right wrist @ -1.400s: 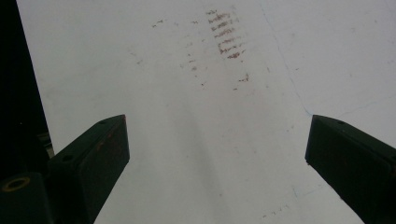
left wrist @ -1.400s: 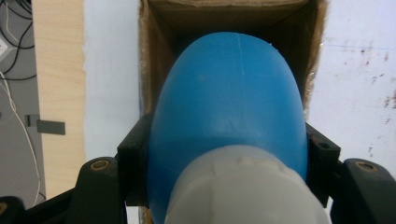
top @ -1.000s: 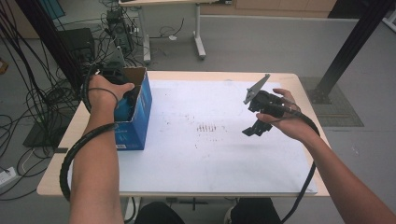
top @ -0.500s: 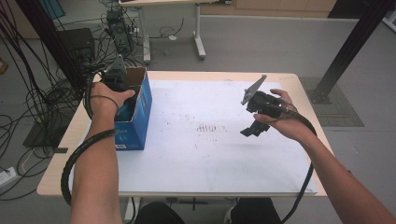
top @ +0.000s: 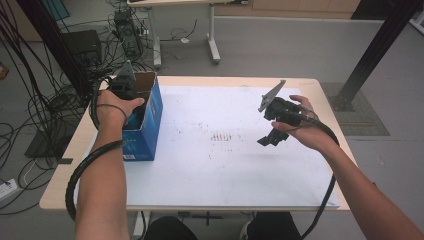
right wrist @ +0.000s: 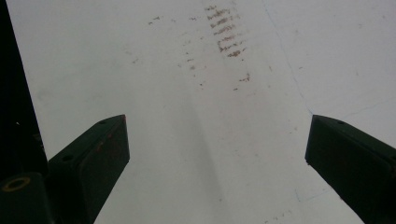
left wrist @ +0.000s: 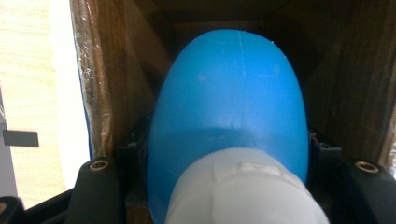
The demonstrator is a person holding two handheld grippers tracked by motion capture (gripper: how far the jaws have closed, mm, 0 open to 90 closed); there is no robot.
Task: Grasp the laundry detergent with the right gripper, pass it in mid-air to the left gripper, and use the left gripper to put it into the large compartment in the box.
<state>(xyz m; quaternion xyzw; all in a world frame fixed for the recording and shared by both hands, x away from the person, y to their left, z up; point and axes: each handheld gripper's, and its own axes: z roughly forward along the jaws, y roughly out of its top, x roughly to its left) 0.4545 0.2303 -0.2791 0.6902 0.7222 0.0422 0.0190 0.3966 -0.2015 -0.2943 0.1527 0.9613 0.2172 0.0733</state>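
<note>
An open-topped blue cardboard box (top: 149,122) stands at the left of the table. My left gripper (top: 125,89) points down into it, its grey plate showing above the hand. In the left gripper view a rounded blue object (left wrist: 231,102) with a white end (left wrist: 243,191) sits between the black jaws, which are shut on it, with the box's brown inner walls (left wrist: 116,70) around it. My right gripper (top: 270,139) hovers over the right half of the table. It is open (right wrist: 217,149), with nothing between its fingers.
A white sheet (top: 225,175) with faint brown smudges (top: 225,136) covers the wooden table top (top: 55,190). Cables and equipment (top: 125,30) lie on the floor behind the table at the left. A black post (top: 370,55) stands at the back right.
My left gripper has come up a little in the box, so its grey plate now shows above the hand. The right gripper has stayed where it was.
</note>
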